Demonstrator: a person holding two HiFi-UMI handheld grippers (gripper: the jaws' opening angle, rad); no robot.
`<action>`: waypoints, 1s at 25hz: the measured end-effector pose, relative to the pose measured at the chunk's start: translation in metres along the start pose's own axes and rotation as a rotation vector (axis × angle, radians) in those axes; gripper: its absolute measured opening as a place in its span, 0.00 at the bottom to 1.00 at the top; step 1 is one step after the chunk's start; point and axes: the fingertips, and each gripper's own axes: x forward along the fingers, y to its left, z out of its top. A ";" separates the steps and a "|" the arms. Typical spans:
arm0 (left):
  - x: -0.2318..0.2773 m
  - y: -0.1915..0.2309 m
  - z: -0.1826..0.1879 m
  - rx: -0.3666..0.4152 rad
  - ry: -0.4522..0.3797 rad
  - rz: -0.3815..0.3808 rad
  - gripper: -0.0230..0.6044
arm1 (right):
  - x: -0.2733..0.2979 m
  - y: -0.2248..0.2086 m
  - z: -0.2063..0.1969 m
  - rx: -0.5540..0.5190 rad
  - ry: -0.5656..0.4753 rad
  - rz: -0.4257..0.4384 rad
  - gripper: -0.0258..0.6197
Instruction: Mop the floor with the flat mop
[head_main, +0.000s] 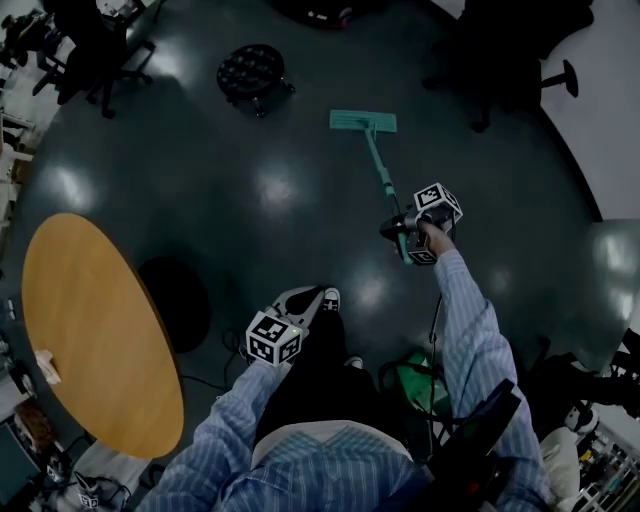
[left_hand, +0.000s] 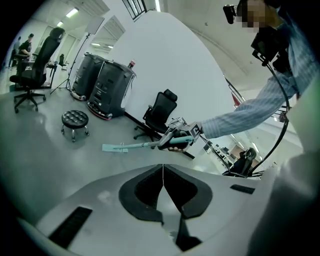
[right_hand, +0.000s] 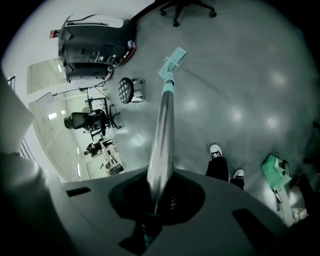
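- One flat mop, with a teal rectangular head (head_main: 362, 121) and a long slim pole that is silver above and teal below, is seen ahead on the glossy dark grey floor (head_main: 230, 200). Its head is laid flat, well apart from the person's white-toed shoes (right_hand: 216, 151).
- The right gripper (right_hand: 156, 197) is seen clamped on the upper end of the pole. Its jaws are closed round the pole, which runs straight out between them down to the head.
- The left gripper (left_hand: 163, 186) is held low by the body. Its jaws are pressed together with nothing between them, and no hold on the mop is taken.
- The mop is judged light and stiff.
- The smooth metal pole may well be slippery and could twist in a single grip.
- The head looks hinged at its bracket, so it is expected to swivel when pushed.
- A second hold, lower on the silver stretch, would probably give better steering. The head itself is best left untouched.
- A green bag-like holder (head_main: 420, 378) is noted on the floor just beside the feet. Its contents cannot be made out.
- Two big black wheeled cases (left_hand: 102, 85) are seen by the white wall, closed, with nothing of their insides shown.
- A round black tufted stool on castors (head_main: 250, 72) stands near the mop head and could be struck on a wide sweep.
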 end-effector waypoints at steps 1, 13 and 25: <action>0.000 0.004 -0.001 -0.009 -0.001 0.008 0.05 | 0.000 0.006 0.010 0.001 -0.004 -0.005 0.09; -0.027 0.033 -0.018 -0.074 -0.012 0.076 0.05 | 0.020 0.065 0.076 0.007 -0.077 -0.019 0.08; -0.030 0.035 -0.011 -0.048 -0.030 0.073 0.05 | 0.026 0.042 0.039 0.025 -0.067 -0.006 0.08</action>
